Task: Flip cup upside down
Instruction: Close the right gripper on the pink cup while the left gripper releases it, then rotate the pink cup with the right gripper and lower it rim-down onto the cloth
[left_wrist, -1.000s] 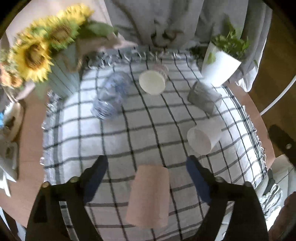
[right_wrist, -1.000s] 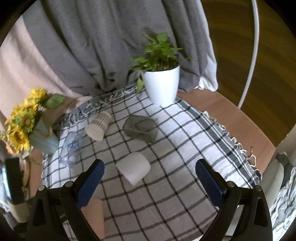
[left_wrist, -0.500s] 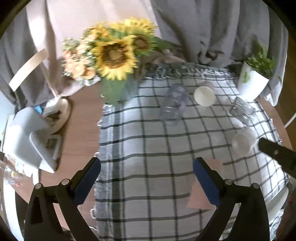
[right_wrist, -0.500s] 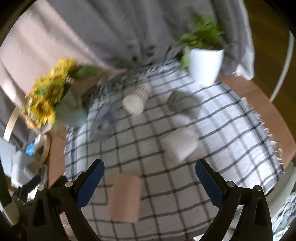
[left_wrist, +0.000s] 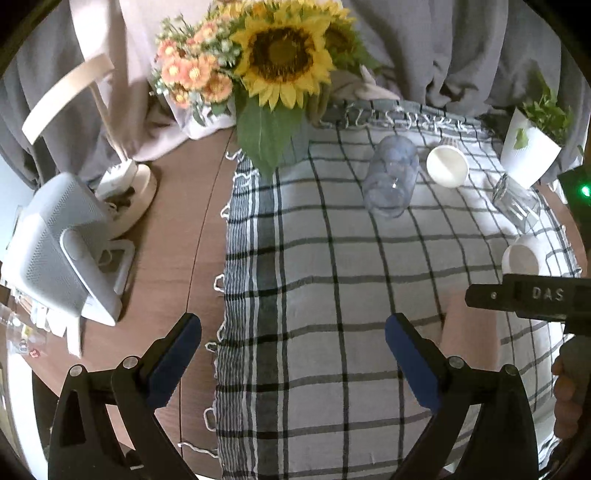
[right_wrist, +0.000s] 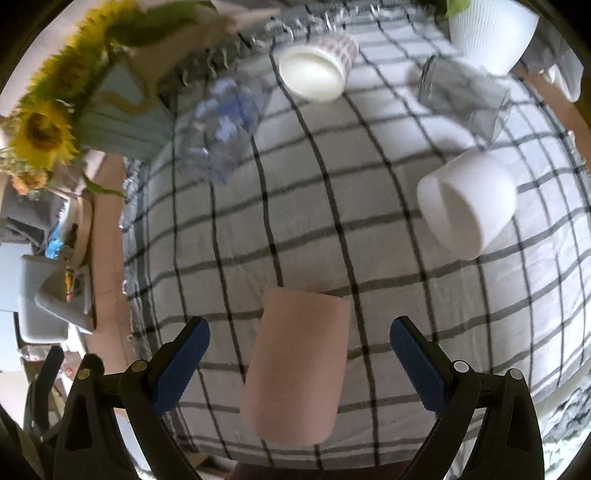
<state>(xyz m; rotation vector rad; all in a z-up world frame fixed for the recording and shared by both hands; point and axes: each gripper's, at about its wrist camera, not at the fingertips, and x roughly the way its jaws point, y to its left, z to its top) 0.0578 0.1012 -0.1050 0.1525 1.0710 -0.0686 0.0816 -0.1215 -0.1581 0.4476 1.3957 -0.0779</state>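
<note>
A pink cup (right_wrist: 297, 363) stands on the checked tablecloth (right_wrist: 369, 236) near its front edge, closed end facing up. My right gripper (right_wrist: 299, 356) is open, its blue pads on either side of the cup without touching it. In the left wrist view the pink cup (left_wrist: 469, 332) is partly hidden behind my right gripper's body (left_wrist: 532, 299). My left gripper (left_wrist: 293, 347) is open and empty over the cloth's left edge. A white cup (right_wrist: 467, 203), a ribbed white cup (right_wrist: 314, 66) and two clear glasses (right_wrist: 221, 129) (right_wrist: 465, 96) lie on their sides.
A sunflower vase (left_wrist: 280, 74) stands at the cloth's back left, a white plant pot (left_wrist: 528, 151) at the back right. A grey device (left_wrist: 62, 243) and a round dish (left_wrist: 129, 192) sit on the bare wooden table to the left.
My left gripper has swung away to the left, off the pink cup. My right gripper has come down and forward until its open jaws straddle the pink cup.
</note>
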